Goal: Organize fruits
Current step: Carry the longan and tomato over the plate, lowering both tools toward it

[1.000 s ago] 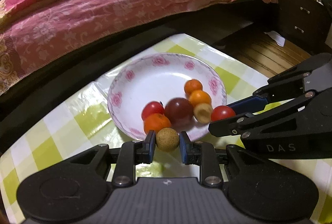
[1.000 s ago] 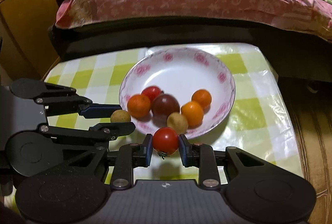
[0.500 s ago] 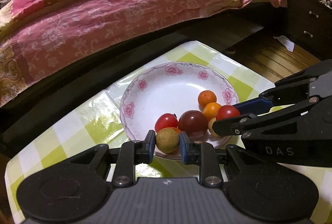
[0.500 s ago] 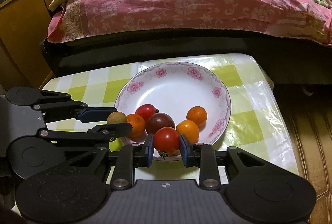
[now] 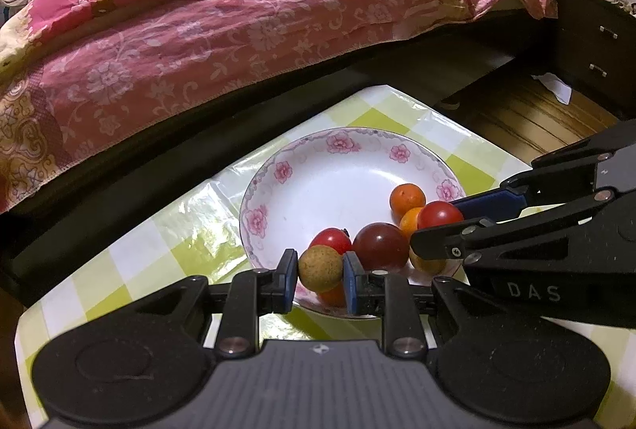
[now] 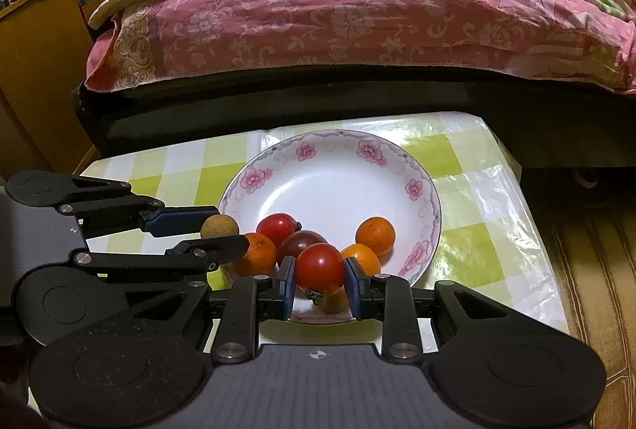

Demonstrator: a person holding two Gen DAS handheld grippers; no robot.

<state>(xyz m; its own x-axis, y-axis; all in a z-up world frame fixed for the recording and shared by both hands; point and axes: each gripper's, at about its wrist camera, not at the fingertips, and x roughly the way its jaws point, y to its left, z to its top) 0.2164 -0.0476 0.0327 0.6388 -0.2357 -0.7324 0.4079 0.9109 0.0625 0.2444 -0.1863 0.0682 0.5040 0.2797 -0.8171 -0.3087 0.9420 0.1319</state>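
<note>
Left gripper (image 5: 320,272) clamped on a tan, rough-skinned round fruit (image 5: 320,268), pads pressed on both sides, held over the near-left rim of the floral plate (image 5: 274,171). Same fruit in right wrist view sits at the left fingertips, above the plate's left edge (image 6: 219,227).

Right gripper (image 6: 320,280) clamped on a red tomato (image 6: 320,268), pads touching both sides, held over the plate's near edge.

Hidden: an orange fruit under the tan one is mostly covered (image 5: 333,296); a yellowish fruit under the tomato only partly shows (image 6: 334,302). Near plate rim is blocked by gripper bodies in both views.

On the plate, left to right: orange (image 6: 258,254), red tomato (image 6: 277,228), dark maroon tomato (image 6: 300,242), two oranges (image 6: 375,235), clustered just beyond both grippers. Plate sits on green-check tablecloth (image 6: 469,190).
</note>
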